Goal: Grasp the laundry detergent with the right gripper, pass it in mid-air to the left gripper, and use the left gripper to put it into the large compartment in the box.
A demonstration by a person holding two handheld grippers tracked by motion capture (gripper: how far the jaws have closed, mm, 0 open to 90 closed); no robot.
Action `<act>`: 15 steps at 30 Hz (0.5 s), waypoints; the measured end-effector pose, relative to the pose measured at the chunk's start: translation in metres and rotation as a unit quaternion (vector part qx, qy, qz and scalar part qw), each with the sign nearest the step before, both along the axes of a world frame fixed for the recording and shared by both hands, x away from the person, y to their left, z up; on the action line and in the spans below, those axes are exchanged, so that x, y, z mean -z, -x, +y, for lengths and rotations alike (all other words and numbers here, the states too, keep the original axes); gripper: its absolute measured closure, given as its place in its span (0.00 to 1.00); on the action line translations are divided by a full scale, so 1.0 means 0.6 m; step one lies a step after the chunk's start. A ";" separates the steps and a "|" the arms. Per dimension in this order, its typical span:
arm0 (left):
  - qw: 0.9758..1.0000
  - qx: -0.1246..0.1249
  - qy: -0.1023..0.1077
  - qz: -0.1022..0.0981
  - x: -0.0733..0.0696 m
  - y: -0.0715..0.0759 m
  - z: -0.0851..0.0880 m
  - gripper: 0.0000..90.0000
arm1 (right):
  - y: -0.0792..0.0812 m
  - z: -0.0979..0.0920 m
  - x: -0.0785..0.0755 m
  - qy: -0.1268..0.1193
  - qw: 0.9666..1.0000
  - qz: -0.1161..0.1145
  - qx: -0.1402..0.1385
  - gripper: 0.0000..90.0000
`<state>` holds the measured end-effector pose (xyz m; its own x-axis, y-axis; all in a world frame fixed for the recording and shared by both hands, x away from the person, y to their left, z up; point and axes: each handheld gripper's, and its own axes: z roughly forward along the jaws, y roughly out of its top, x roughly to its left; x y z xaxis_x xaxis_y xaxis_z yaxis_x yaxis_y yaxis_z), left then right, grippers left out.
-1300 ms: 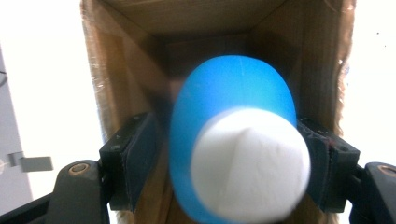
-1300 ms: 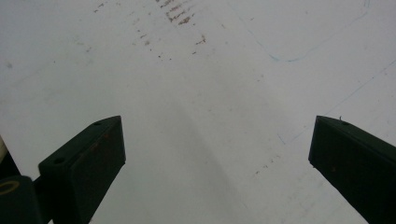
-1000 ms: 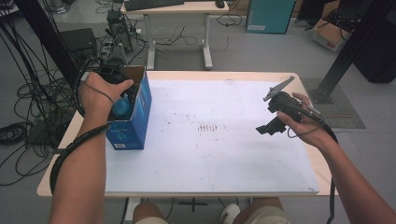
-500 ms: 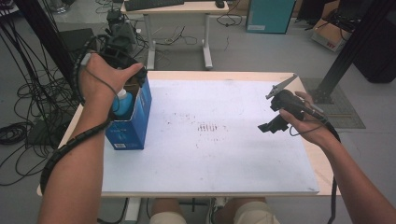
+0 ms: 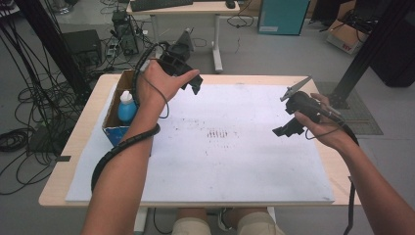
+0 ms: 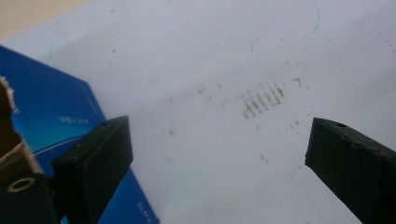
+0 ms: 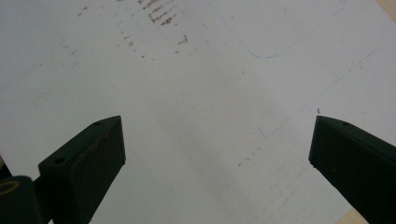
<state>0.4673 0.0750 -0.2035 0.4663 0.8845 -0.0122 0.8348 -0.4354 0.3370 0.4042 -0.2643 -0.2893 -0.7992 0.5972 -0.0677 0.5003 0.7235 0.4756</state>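
High view: blue bottle (image 5: 126, 108) with a white cap stands upright inside the open blue box (image 5: 117, 131) at the left edge of the tabletop (image 5: 73, 147). A second ago the left claw (image 5: 192, 83) was down in the box, at the bottle. Now it is up and out, over the near-left part of the white sheet (image 5: 235, 161), just right of the box and apart from it. Its jaws have just been opening and nothing is between them. The bottle stays in the box, at the same spot. Right claw (image 5: 286, 128) hangs above the right side of the sheet, much where it was, with nothing in it.

Left gripper view: the two black jaws stand wide apart, with bare white sheet (image 6: 210, 70) and a patch of brownish marks (image 6: 262, 101) between them. The blue side of the box (image 6: 51, 107) lies behind the left-hand jaw, not touching it as far as I can tell.

Right gripper view: jaws are spread wide over the sheet (image 7: 210, 116), empty. Faint pen lines and the same brownish marks (image 7: 159, 14) show farther off.

Reading: the bottle looks delivered and let go, so the placing step is likely done. The left hand's move away from the box fits a retreat. The bottle appears steady. If more items are to go in, either claw is free for them.
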 end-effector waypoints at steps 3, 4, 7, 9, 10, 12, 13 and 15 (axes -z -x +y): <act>1.000 0.011 0.004 -0.002 0.007 -0.005 -0.018 0.09 | -0.001 -0.004 -0.001 -0.002 1.000 0.001 0.006 0.04; 1.000 0.014 0.004 -0.001 0.009 -0.006 -0.023 0.09 | -0.002 -0.005 -0.001 -0.003 1.000 -0.003 0.004 0.04; 1.000 0.018 0.005 -0.002 0.014 -0.009 -0.034 0.09 | -0.003 -0.005 0.000 -0.007 1.000 -0.002 0.012 0.04; 1.000 0.021 0.004 0.000 0.017 -0.011 -0.040 0.09 | -0.006 -0.006 -0.001 -0.002 1.000 -0.002 0.003 0.04; 1.000 0.022 0.004 0.000 0.017 -0.012 -0.041 0.09 | -0.006 -0.006 -0.002 -0.002 1.000 -0.002 0.003 0.04; 1.000 0.023 0.006 0.001 0.020 -0.013 -0.044 0.09 | -0.005 -0.005 -0.004 -0.003 1.000 -0.002 0.006 0.04; 1.000 0.023 0.006 0.002 0.020 -0.013 -0.044 0.09 | -0.005 -0.004 -0.005 -0.002 1.000 -0.002 0.003 0.04; 1.000 0.024 0.008 0.002 0.022 -0.013 -0.045 0.09 | -0.004 -0.002 -0.005 -0.005 1.000 -0.005 0.006 0.04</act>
<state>0.4750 0.0481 -0.2168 0.5088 0.8604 -0.0275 0.8142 -0.4706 0.3401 0.4064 -0.2657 -0.2863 -0.7908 0.6082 -0.0685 0.5052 0.7118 0.4879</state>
